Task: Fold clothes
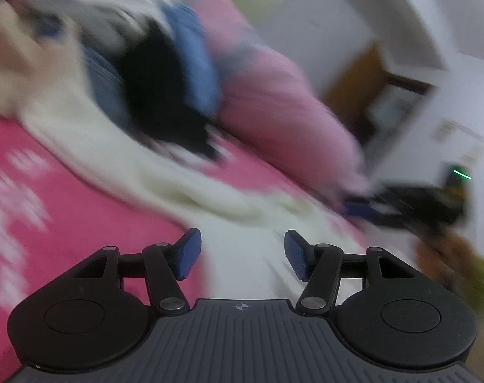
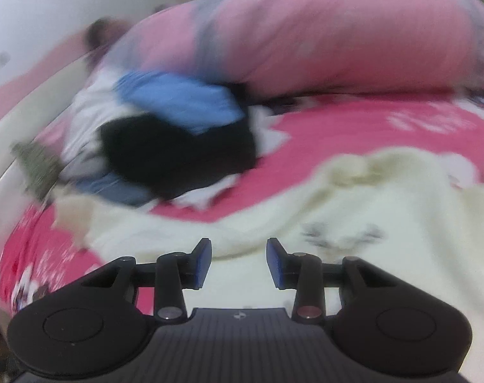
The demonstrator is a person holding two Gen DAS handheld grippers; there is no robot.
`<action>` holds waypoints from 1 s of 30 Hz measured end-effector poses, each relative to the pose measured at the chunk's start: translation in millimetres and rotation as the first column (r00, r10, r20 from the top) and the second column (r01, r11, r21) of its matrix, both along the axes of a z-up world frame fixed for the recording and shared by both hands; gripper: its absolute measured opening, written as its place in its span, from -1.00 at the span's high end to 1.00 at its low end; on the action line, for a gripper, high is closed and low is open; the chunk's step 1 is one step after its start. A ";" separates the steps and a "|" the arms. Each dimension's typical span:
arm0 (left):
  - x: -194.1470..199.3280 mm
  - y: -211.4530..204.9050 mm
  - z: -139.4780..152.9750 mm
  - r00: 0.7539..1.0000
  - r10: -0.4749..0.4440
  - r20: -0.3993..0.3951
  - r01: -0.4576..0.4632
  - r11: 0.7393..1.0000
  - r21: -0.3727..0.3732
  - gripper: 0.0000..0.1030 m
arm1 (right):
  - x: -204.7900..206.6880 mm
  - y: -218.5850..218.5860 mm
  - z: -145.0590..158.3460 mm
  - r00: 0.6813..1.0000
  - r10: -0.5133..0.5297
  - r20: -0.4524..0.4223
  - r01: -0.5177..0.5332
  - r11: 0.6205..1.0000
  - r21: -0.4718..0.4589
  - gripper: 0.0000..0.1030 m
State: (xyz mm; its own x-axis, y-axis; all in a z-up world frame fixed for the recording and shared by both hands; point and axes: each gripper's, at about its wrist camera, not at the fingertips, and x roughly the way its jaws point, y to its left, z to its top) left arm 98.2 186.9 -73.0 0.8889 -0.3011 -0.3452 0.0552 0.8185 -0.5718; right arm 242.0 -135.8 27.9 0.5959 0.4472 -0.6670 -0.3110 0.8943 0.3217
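A cream-white garment (image 1: 184,188) lies spread on a bright pink bedsheet (image 1: 66,210); it also shows in the right wrist view (image 2: 385,210). My left gripper (image 1: 242,253) is open and empty, hovering over the garment's near part. My right gripper (image 2: 238,263) is open and empty, just above the garment's near edge. A pile of blue, black and white clothes (image 2: 178,134) lies further back on the bed; it also shows in the left wrist view (image 1: 165,89). Both views are motion-blurred.
A big pink duvet roll (image 2: 321,38) lies along the back of the bed, also in the left wrist view (image 1: 274,95). The other gripper (image 1: 411,204) shows dark at the right. A white wall and a wooden doorway (image 1: 360,76) are beyond the bed.
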 end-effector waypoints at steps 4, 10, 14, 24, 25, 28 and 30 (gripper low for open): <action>32.7 24.1 -10.3 0.933 0.357 -0.051 -0.348 0.928 0.135 -0.13 | 15.4 80.6 0.5 0.982 0.173 0.076 -0.166 0.983 -0.083 0.10; 50.4 56.0 -38.8 0.834 0.533 -0.146 -0.494 0.837 0.235 -0.13 | 35.6 215.0 9.4 0.888 0.430 0.159 -0.416 0.902 -0.115 -0.18; 53.9 62.6 -39.2 0.832 0.532 -0.158 -0.487 0.837 0.250 -0.19 | 43.3 298.6 6.6 0.827 0.547 0.134 -0.543 0.837 -0.068 -0.59; 48.8 42.5 -38.3 0.846 0.530 -0.067 -0.474 0.803 0.361 -0.80 | 97.9 390.7 -39.2 0.907 0.401 -0.127 -0.417 0.898 -0.142 0.78; 47.7 42.5 -37.1 0.849 0.526 -0.059 -0.474 0.806 0.354 -0.80 | 101.0 386.4 -39.4 0.917 0.378 -0.124 -0.393 0.910 -0.129 0.91; 41.6 43.2 -31.0 0.854 0.519 -0.024 -0.484 0.812 0.327 -0.85 | 86.4 367.1 -17.8 0.915 0.404 -0.013 -0.404 0.911 -0.081 0.92; 35.8 43.3 -25.7 0.854 0.521 0.010 -0.499 0.811 0.306 -0.89 | 63.7 356.4 7.4 0.882 0.463 0.084 -0.458 0.886 -0.077 0.92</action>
State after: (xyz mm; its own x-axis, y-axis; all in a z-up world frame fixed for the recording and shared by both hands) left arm 134.0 230.2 -98.7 0.8568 0.3108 -0.4115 -0.4473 0.8450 -0.2931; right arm 305.7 220.6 35.3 0.3942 0.6526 -0.6471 -0.7191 0.6575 0.2249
